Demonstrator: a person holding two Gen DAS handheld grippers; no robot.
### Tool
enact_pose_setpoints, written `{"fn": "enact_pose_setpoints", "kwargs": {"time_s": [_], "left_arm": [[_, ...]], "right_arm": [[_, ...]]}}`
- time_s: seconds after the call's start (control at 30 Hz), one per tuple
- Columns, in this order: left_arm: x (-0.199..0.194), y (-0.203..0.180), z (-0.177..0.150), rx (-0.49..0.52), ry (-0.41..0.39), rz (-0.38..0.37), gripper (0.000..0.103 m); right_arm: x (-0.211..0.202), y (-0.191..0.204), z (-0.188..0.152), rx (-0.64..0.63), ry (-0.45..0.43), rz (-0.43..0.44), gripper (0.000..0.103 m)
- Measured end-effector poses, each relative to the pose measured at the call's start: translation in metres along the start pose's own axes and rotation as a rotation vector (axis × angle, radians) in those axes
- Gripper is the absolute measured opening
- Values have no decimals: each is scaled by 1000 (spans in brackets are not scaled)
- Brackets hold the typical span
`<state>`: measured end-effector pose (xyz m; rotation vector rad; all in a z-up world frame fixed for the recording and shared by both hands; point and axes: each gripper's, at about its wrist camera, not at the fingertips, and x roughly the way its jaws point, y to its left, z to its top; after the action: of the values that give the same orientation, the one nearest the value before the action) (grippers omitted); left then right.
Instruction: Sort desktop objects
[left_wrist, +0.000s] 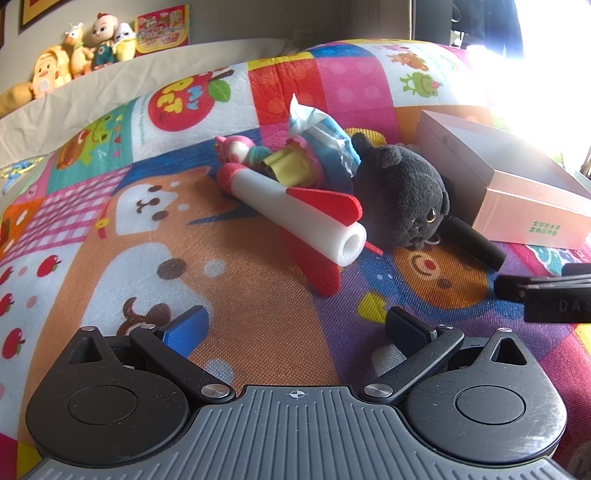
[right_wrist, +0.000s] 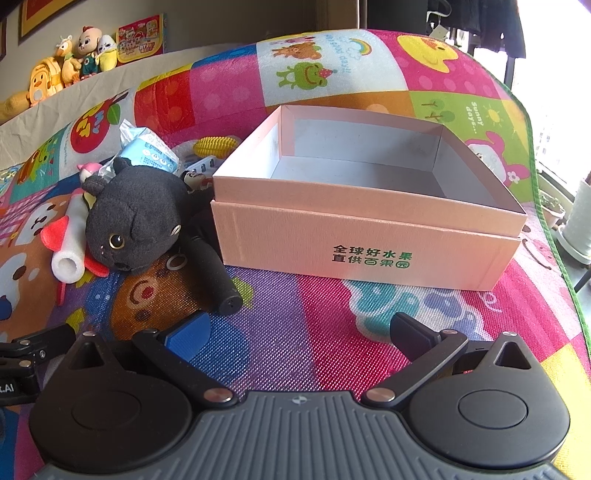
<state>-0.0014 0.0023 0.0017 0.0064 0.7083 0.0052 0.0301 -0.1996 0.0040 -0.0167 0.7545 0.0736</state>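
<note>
A pile of objects lies on a colourful mat: a white foam rocket with red fins, a black plush cat, a black cylinder, a pink doll, a blue tissue pack and a yellow toy corn. An open pink box stands to the right, empty inside. My left gripper is open and empty, in front of the rocket. My right gripper is open and empty, in front of the box; the cat and cylinder lie to its left.
Plush toys sit on a ledge at the far left. The right gripper's body shows at the right edge of the left wrist view. The mat's edge drops off to the right, with potted plants beyond.
</note>
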Motion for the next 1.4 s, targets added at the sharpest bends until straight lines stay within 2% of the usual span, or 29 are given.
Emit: {"fn": "enact_pose_setpoints", "kwargs": {"time_s": [0.23, 0.5, 0.57, 0.6, 0.67, 0.7, 0.73, 0.77, 0.8, 0.83, 0.9, 0.93, 1.07, 1.23, 1.27, 1.33, 1.37, 1.4], "left_arm": [[3, 0, 3, 12, 23, -4, 103], [4, 1, 4, 8, 13, -17, 103], [4, 2, 3, 6, 10, -18, 103], [3, 2, 3, 5, 10, -19, 103], [3, 2, 3, 0, 7, -23, 103], [3, 2, 2, 0, 6, -24, 103], [3, 2, 2, 0, 7, -23, 103], [3, 2, 3, -1, 6, -24, 103], [3, 3, 2, -2, 6, -25, 103], [3, 3, 2, -2, 6, -25, 103], [3, 2, 2, -2, 6, -26, 103], [3, 2, 3, -2, 6, -25, 103], [3, 2, 3, -3, 6, -26, 103], [3, 2, 3, -2, 7, -24, 103], [3, 2, 3, 0, 8, -22, 103], [3, 2, 2, 5, 10, -17, 103], [3, 2, 3, 8, 11, -14, 103], [3, 1, 3, 10, 11, -12, 103]], "right_arm": [[-25, 6, -24, -1, 2, -17, 103], [-26, 4, -24, 1, 11, -16, 103], [-26, 3, -22, -8, 12, -3, 103], [-26, 3, -21, -30, 8, 33, 103], [-28, 7, -18, -89, -41, 75, 102], [-31, 11, -16, -130, -92, 69, 95], [-31, 15, -14, -167, -126, 68, 82], [-29, 20, -10, -214, -153, 70, 73], [-25, 23, -4, -240, -155, 75, 56], [-19, 25, 2, -241, -144, 93, 50], [-9, 29, 9, -241, -124, 137, 49], [-3, 33, 11, -254, -114, 143, 45], [-1, 32, 15, -243, -83, 176, 17], [-33, 1, 1, -223, 18, 282, 17], [-38, -6, -3, -234, 20, 271, 17], [-45, -20, -8, -269, -23, 165, 17], [-47, -25, -10, -286, -77, 56, 17], [-47, -31, -10, -283, -122, -53, 25]]}}
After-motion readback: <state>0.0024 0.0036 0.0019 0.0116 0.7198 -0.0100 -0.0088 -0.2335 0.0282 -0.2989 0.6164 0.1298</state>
